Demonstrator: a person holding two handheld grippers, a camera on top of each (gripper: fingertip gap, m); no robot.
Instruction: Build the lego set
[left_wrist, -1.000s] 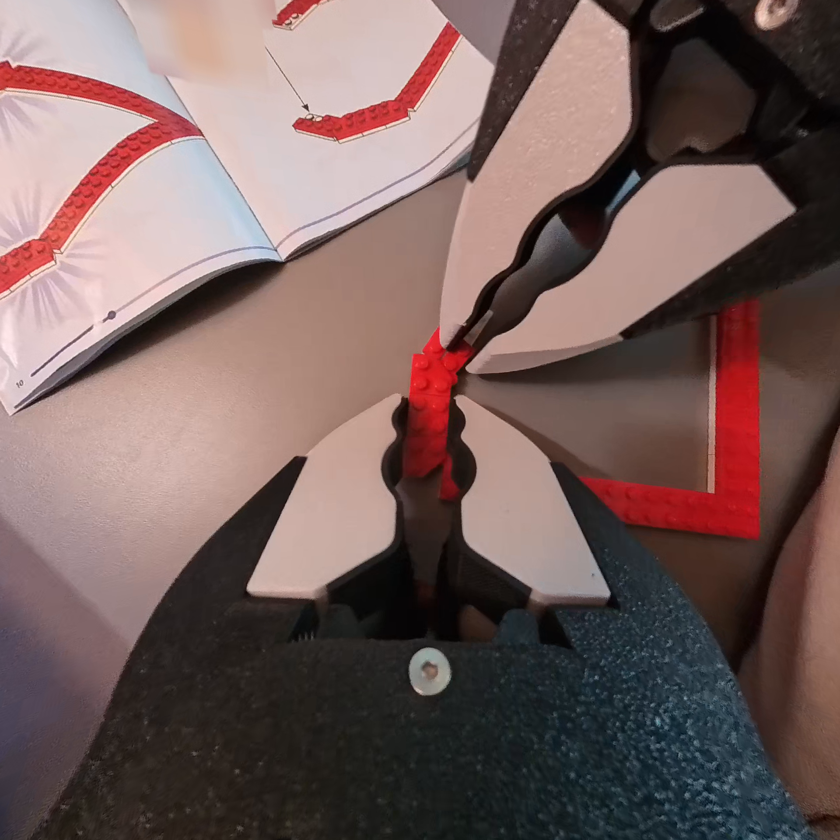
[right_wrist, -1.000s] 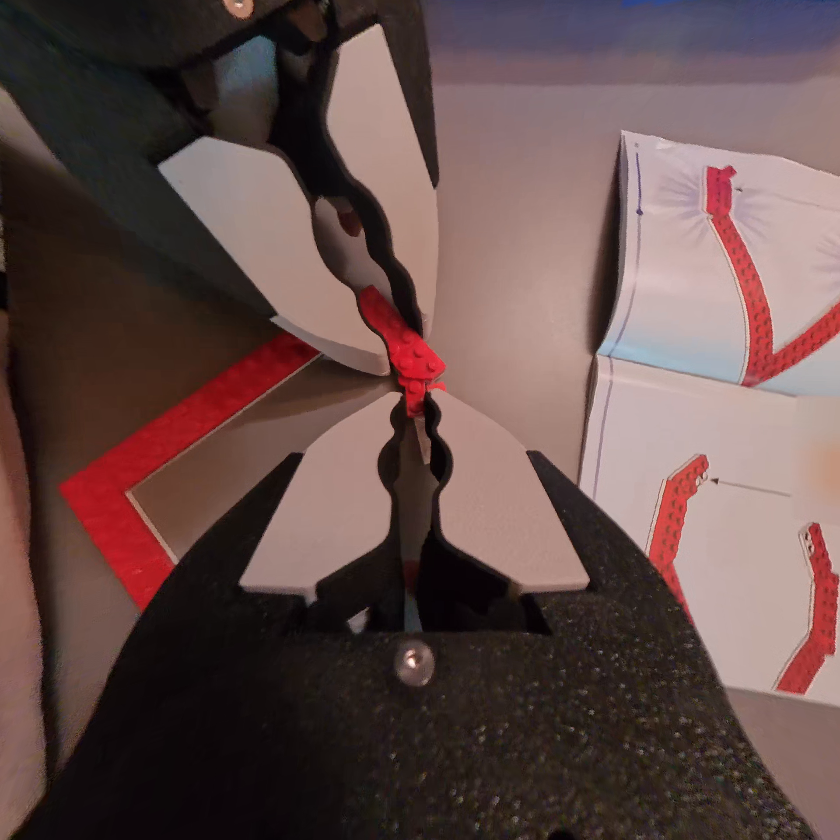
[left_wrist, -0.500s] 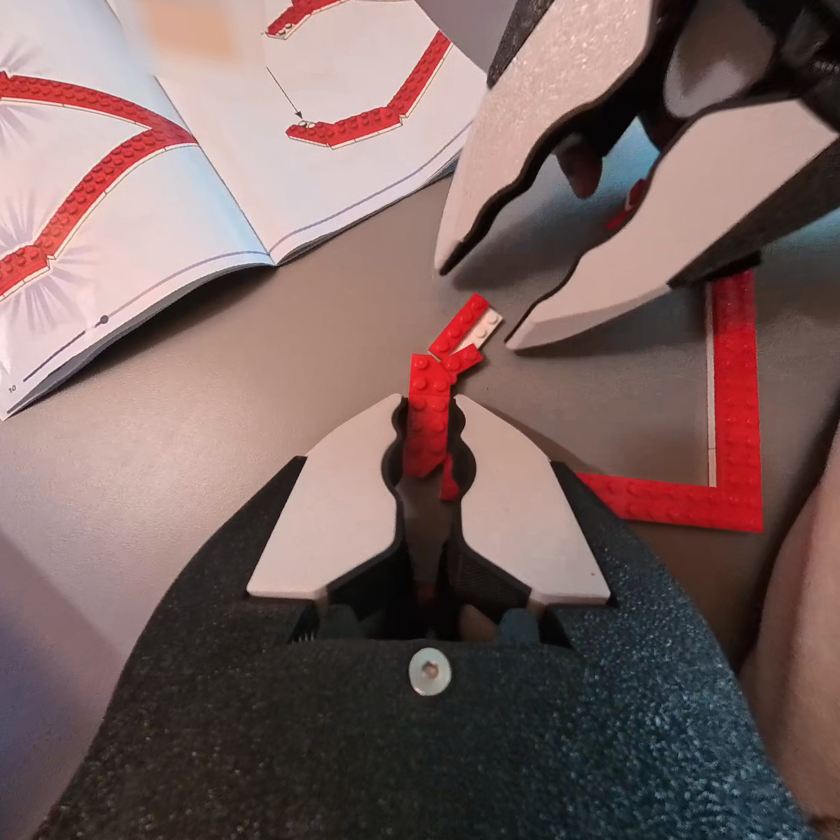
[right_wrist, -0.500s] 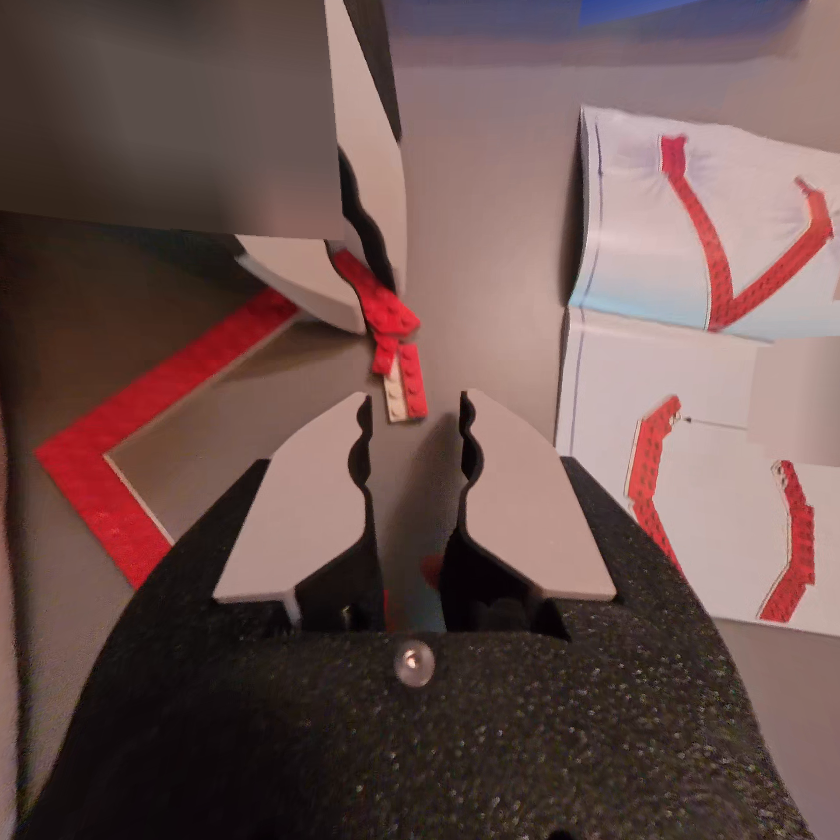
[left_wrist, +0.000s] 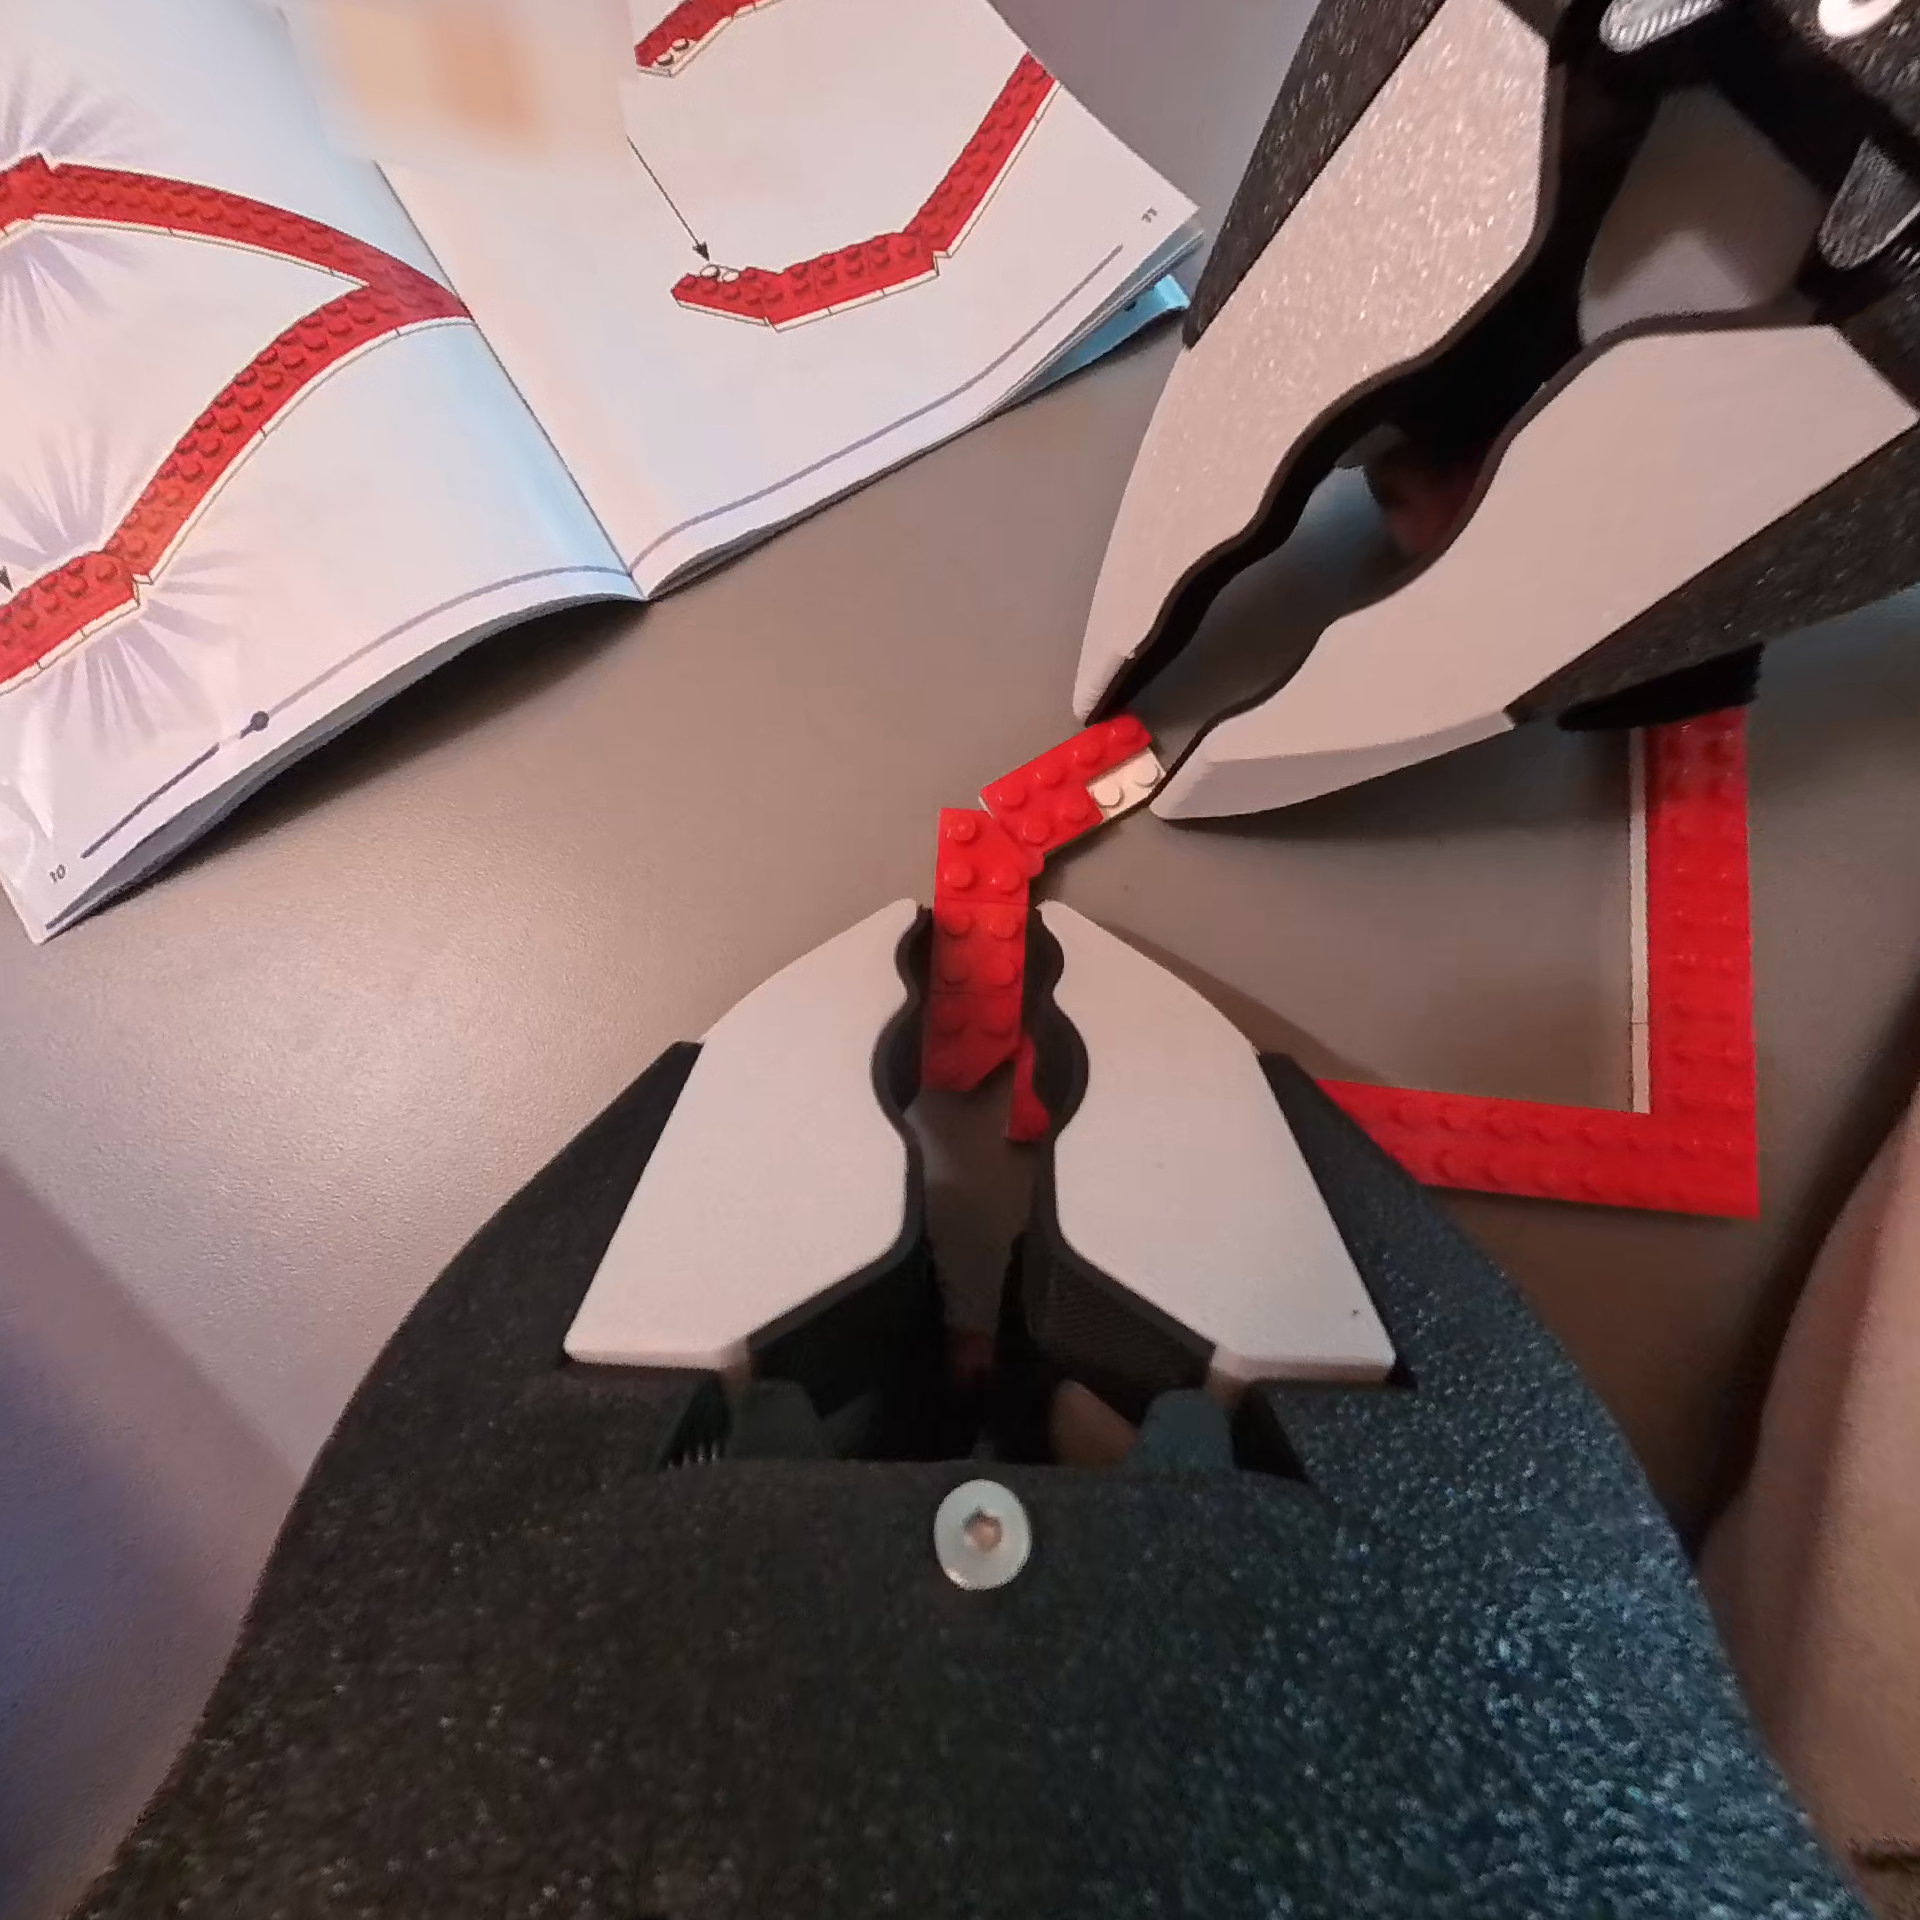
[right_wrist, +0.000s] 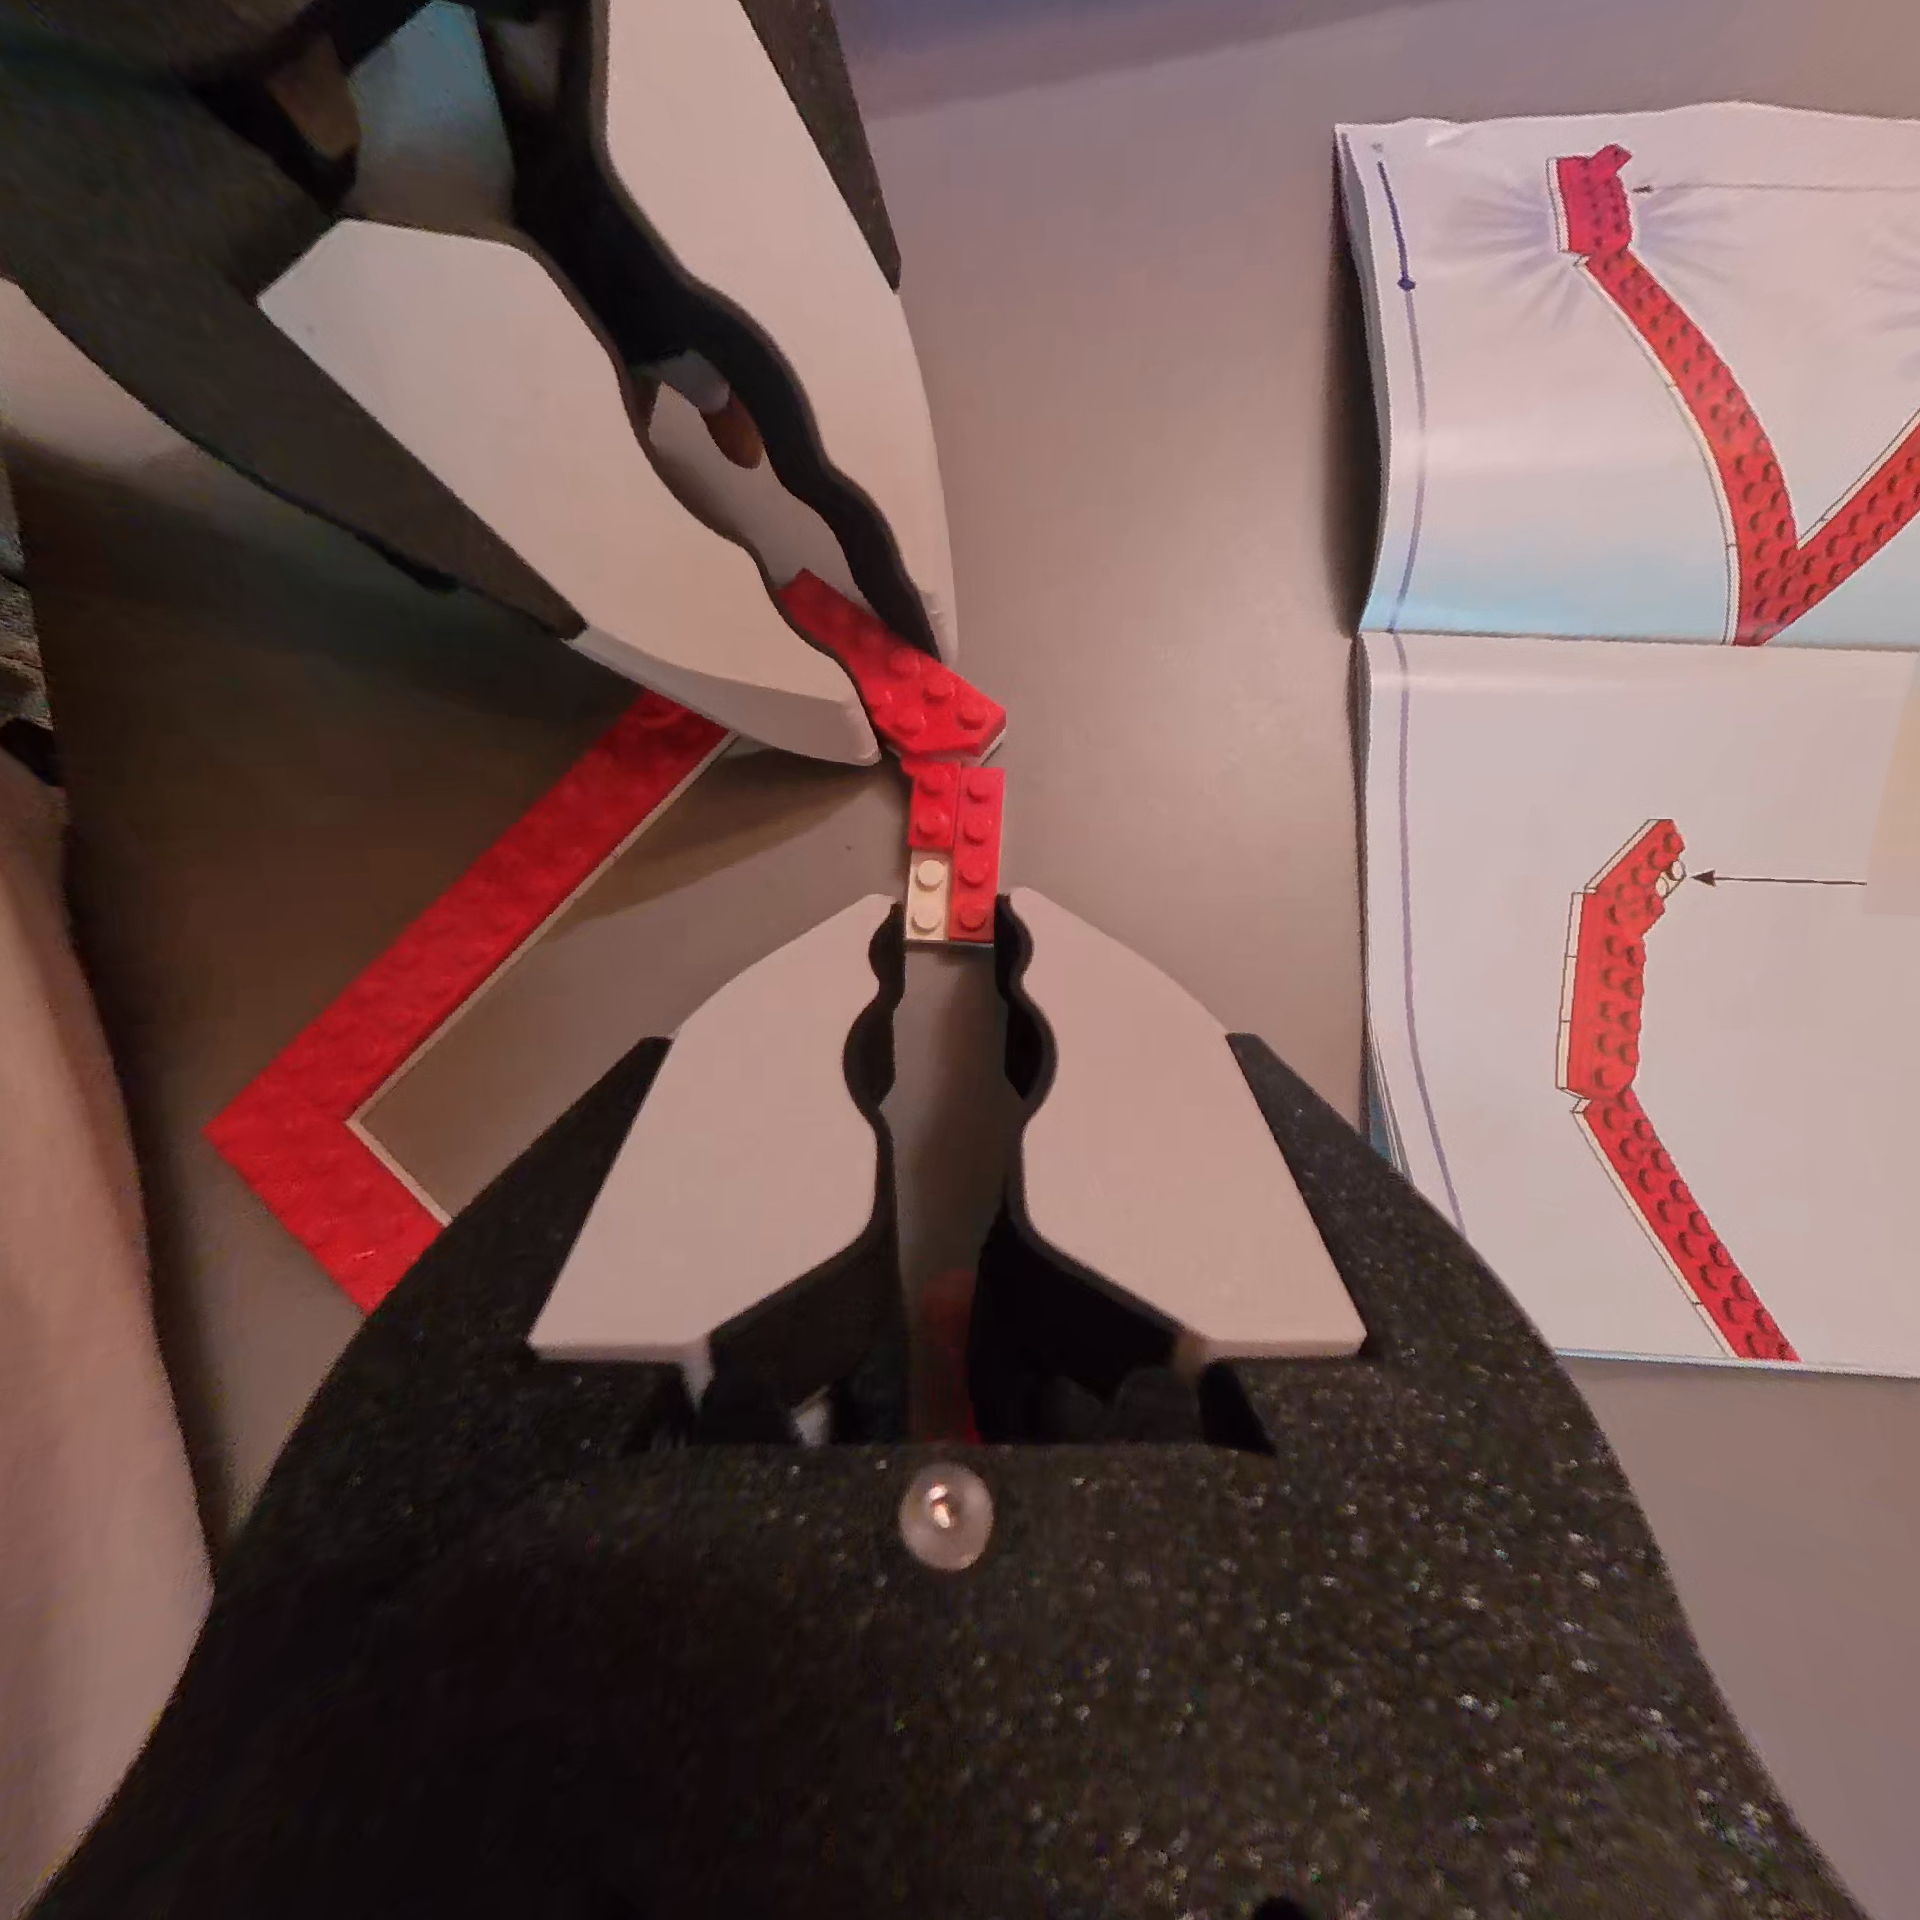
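Grey matte tabletop (left_wrist: 520, 1039) fills the background of both wrist views. At its middle a bent strip of red Lego plates (left_wrist: 987, 935) is held just above or on the surface; which one cannot be told. The strip is narrow, two studs wide, and kinks partway along, and its far end carries a small white plate (left_wrist: 1127, 787) set beside the red studs.

The left gripper (left_wrist: 979, 914) has its fingers pressed onto the sides of the strip's near end, pinching it, probably to keep it steady as an anchor while the other end is worked. The right gripper (right_wrist: 948, 914) has its fingers slightly apart, their tips straddling the white-tipped end, touching it or very nearly; a firm pinch is not evident. It looks placed to squeeze that white plate home or to take a fresh grip on it.

Beyond the strip, as the left wrist view looks, an open instruction booklet (left_wrist: 436, 416) lies flat, its pages showing drawings of similar red strips with arrows, presumably kept in sight for reference. To the strip's other side lies a larger L-shaped red assembly (left_wrist: 1704, 1039) with a pale inner edge, flat on the table, apart from both grippers, likely waiting for later joining.
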